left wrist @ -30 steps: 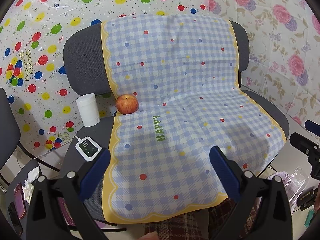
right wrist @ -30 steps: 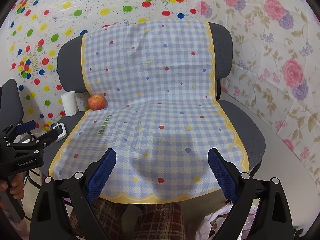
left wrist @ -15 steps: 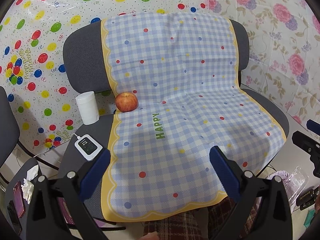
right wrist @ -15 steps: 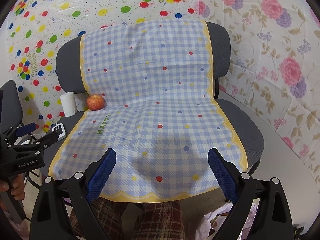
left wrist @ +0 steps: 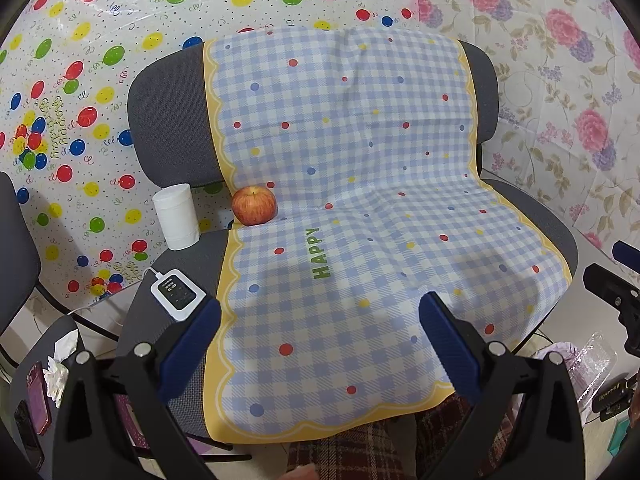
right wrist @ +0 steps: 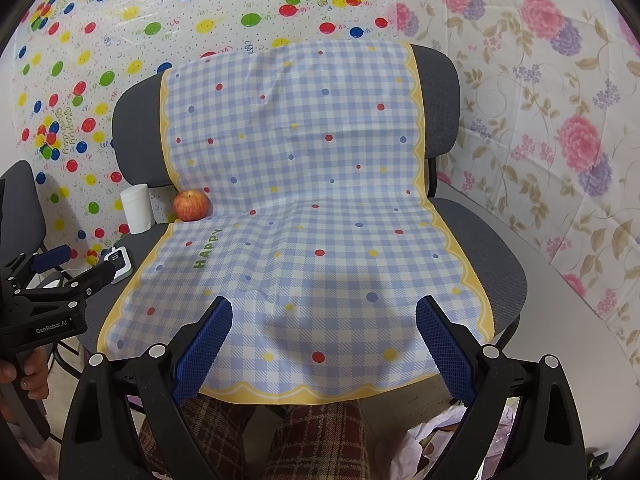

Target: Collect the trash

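Note:
A red apple (left wrist: 254, 205) (right wrist: 191, 205) rests at the back left of the seat of a grey chair (left wrist: 168, 120), which is draped with a blue checked cloth (left wrist: 360, 200). A white paper roll (left wrist: 177, 216) (right wrist: 137, 208) stands to the apple's left. My left gripper (left wrist: 320, 308) is open and empty, hovering over the seat's front. My right gripper (right wrist: 324, 307) is also open and empty over the front edge. A crumpled tissue (left wrist: 60, 364) lies on a second chair at the lower left. Clear plastic packaging (left wrist: 596, 364) lies low on the right.
A white corded device (left wrist: 178, 294) (right wrist: 118, 260) sits on the seat's left edge. A phone in a pink case (left wrist: 38, 398) lies by the tissue. A lilac plastic bag (right wrist: 432, 436) sits below the right gripper. Patterned sheets cover the walls behind. Plaid-clad legs show under the front edge.
Both views have drifted only slightly. Both grippers stay open and empty, and the things on the chair have not moved.

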The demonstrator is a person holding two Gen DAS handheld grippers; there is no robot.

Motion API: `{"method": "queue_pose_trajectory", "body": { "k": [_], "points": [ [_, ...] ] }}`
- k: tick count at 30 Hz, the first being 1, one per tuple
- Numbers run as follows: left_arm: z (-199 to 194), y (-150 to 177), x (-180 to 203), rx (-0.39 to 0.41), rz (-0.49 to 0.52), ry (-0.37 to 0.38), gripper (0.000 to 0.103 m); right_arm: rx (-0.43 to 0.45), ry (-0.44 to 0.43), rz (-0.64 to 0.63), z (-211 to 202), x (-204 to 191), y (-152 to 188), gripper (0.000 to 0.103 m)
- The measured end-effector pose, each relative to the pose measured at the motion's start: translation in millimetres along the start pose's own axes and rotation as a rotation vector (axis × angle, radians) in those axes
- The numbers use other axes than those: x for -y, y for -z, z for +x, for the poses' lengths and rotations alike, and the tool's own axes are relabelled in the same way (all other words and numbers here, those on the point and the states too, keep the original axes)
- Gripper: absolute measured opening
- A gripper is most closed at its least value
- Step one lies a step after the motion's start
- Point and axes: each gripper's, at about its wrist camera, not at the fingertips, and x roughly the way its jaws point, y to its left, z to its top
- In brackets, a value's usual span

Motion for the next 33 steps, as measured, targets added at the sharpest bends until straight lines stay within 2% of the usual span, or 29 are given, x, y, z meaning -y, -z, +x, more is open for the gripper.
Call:
{"method": "queue_pose_trajectory", "body": {
  "k": [33],
  "points": [
    [-2.7, 0.0, 0.6, 0.0, -0.005, -0.006, 0.096, -0.002, 0.001, 0.004, 0.7, 2.2, 0.4, 0.092]
  ]
}}
